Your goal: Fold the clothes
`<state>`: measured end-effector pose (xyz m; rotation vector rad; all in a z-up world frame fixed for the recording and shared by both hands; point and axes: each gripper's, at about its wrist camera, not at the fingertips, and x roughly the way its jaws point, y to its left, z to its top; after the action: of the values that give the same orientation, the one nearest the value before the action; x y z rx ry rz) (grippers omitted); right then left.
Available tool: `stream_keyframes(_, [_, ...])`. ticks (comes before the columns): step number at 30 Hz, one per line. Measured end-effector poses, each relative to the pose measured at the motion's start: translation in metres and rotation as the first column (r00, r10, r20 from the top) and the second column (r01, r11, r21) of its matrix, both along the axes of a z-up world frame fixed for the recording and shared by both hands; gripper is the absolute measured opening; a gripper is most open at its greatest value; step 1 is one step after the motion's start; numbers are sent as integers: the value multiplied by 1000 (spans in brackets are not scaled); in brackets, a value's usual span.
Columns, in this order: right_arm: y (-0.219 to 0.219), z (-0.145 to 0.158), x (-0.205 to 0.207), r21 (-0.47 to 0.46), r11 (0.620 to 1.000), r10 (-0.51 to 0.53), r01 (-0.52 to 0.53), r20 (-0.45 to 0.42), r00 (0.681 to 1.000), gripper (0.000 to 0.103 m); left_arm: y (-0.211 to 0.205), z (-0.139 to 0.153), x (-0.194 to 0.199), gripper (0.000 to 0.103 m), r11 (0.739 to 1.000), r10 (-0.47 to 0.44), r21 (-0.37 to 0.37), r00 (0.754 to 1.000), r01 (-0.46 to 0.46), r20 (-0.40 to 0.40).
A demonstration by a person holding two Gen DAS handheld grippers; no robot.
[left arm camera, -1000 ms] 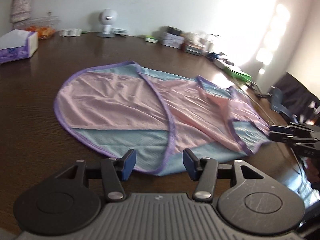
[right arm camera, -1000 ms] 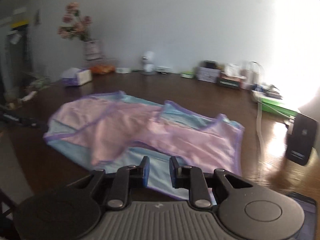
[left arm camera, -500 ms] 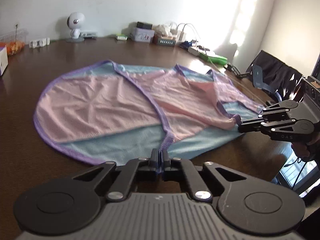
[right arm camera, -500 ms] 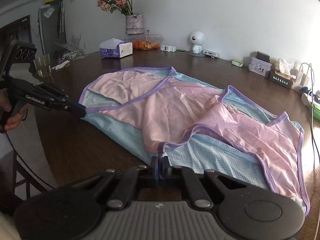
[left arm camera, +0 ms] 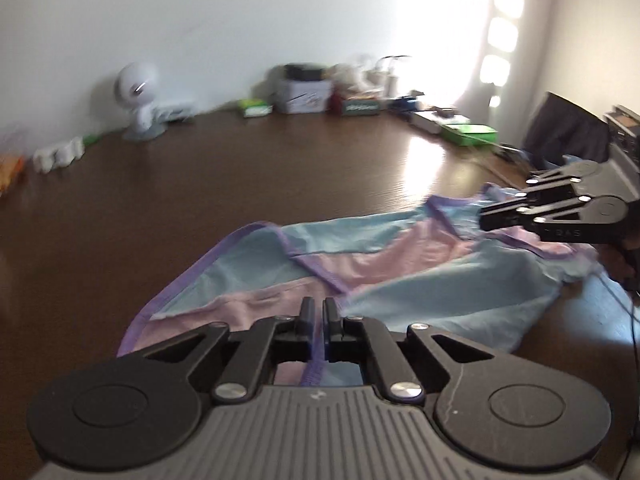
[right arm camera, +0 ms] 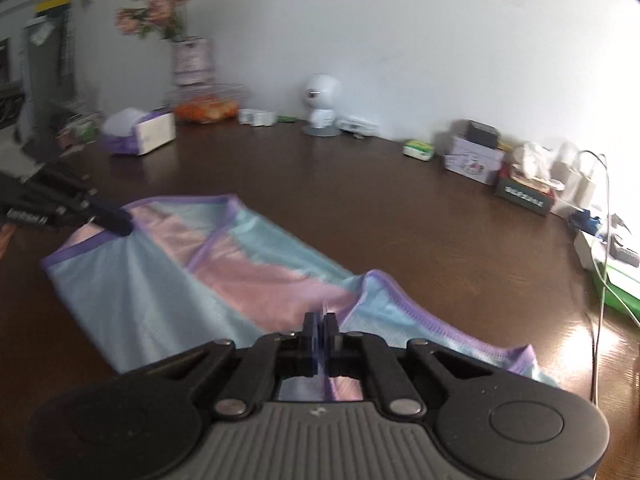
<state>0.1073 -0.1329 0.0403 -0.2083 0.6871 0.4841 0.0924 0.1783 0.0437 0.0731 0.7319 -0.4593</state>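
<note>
Pinching the purple-trimmed hem, the left claw (left arm camera: 319, 322) has its jaws closed on the fabric with a strip of trim running between them, at the near left corner of the garment (left arm camera: 400, 264). That garment, a pink and light-blue piece edged in purple, possibly a sleeveless top, lies on the dark wooden bench (left arm camera: 200, 200), near its front edge. Its long axis runs from left to right across both wrist views, from one claw to the other. In the right wrist view the left claw (right arm camera: 114, 220) shows as a dark tip clamped on the far left corner.

Further right, the right claw (right arm camera: 320, 332) is likewise closed down on the purple hem, with pink and blue cloth directly ahead of its fingers. Seen from the left wrist, the right claw (left arm camera: 486, 216) grips the far right end of the cloth.

Each claw holds one end, so the cloth spans the gap between them and lies ahead of both. Judging from this, the coming fold depends on carrying both held corners together, away from the person, across the short axis, so that the hem lands square on the far edge.
</note>
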Motion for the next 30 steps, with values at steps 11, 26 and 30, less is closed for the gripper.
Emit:
stream_keyframes(11, [-122, 10, -105, -76, 995, 70, -71, -18, 997, 40, 60, -6, -87, 54, 989, 140, -40, 990, -141, -21])
stream_keyframes(26, [-135, 6, -39, -271, 959, 52, -77, -99, 994, 13, 74, -22, -69, 24, 984, 176, 50, 983, -174, -45])
stream_keyframes(30, [-126, 10, -39, -353, 931, 69, -91, -74, 995, 30, 80, -7, -80, 29, 975, 223, 24, 974, -222, -29])
